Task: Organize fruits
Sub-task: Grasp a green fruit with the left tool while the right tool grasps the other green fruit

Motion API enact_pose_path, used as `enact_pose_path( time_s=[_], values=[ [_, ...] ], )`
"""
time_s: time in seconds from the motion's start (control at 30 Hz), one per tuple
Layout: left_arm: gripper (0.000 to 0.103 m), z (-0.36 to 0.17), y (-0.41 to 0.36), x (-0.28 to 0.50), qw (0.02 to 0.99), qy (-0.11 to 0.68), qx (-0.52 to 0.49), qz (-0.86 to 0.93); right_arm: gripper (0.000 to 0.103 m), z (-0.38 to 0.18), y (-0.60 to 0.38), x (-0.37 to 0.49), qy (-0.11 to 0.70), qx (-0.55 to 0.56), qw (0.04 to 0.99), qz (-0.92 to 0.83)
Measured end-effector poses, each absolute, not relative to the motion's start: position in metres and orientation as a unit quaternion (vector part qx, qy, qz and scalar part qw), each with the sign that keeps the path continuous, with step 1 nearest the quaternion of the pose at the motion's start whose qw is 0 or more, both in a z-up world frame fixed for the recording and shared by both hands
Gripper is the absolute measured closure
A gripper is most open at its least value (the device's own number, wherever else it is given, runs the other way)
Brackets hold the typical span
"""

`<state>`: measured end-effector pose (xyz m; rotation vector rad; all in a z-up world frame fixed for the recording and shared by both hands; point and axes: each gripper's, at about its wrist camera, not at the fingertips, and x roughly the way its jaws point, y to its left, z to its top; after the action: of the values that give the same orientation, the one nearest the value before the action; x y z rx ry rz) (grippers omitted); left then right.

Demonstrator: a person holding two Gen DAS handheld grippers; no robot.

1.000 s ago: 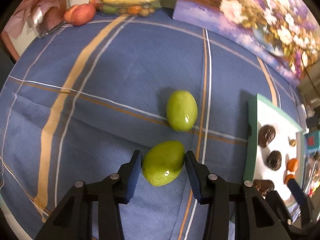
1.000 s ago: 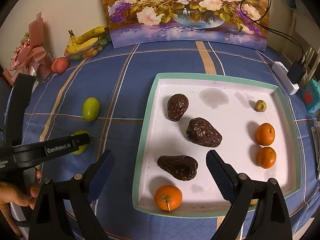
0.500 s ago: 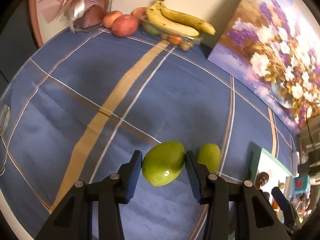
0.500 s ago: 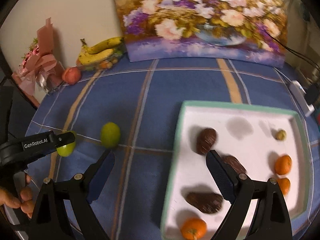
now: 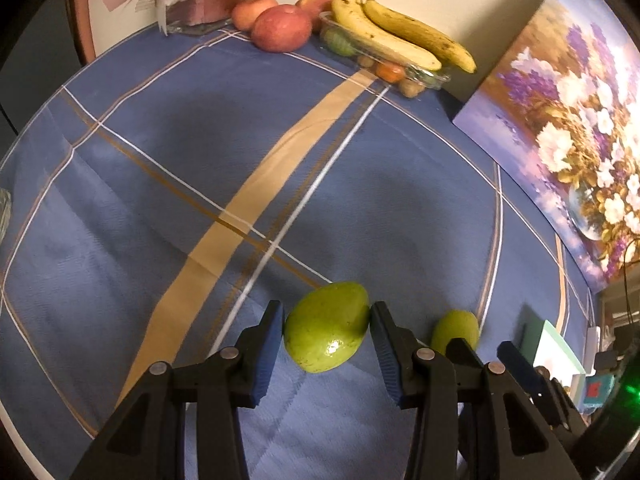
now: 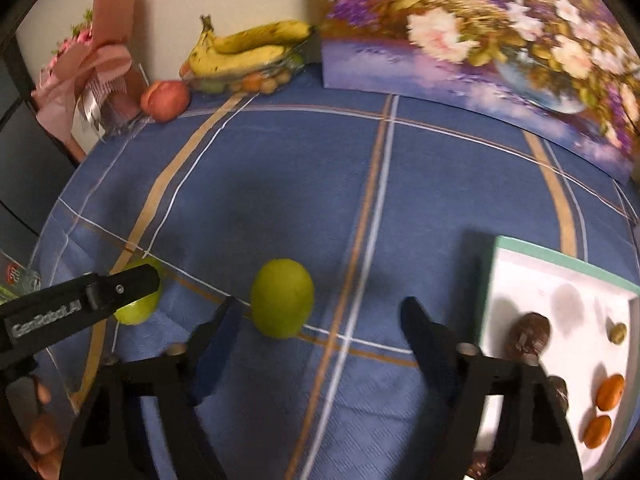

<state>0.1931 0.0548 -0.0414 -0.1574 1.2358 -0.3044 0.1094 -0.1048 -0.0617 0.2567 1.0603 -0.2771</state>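
Observation:
My left gripper (image 5: 326, 320) is shut on a green fruit (image 5: 326, 328), with both blue pads pressing its sides above the blue cloth. The right wrist view shows that gripper (image 6: 120, 292) at the left with its fruit (image 6: 136, 312) partly hidden behind a finger. A second green fruit (image 6: 282, 304) lies on the cloth between the fingers of my right gripper (image 6: 320, 312), closer to the left finger and touched by neither. Those jaws are closing. The same fruit (image 5: 454, 330) peeks out behind my left gripper's right finger.
A white tray with a green rim (image 6: 560, 258) at the right holds dark brown fruits (image 6: 528, 332) and oranges (image 6: 610, 392). At the back stand bananas (image 5: 392, 36) on a clear box, red apples (image 5: 280, 26), a pink bouquet (image 6: 88, 64) and a flower painting (image 6: 500, 40).
My left gripper has carried its green fruit leftward, away from the tray. My right gripper has swung left from over the tray to around the second green fruit, and its jaws have narrowed.

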Motion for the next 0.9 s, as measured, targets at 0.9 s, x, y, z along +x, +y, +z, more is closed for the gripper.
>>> enact_pose_path(
  time_s=[0.9],
  values=[
    [0.056, -0.02, 0.036, 0.172, 0.804, 0.564, -0.069, -0.174, 0.061, -0.066, -0.101, 0.091, 0.512, 0.135, 0.839, -0.124]
  ],
)
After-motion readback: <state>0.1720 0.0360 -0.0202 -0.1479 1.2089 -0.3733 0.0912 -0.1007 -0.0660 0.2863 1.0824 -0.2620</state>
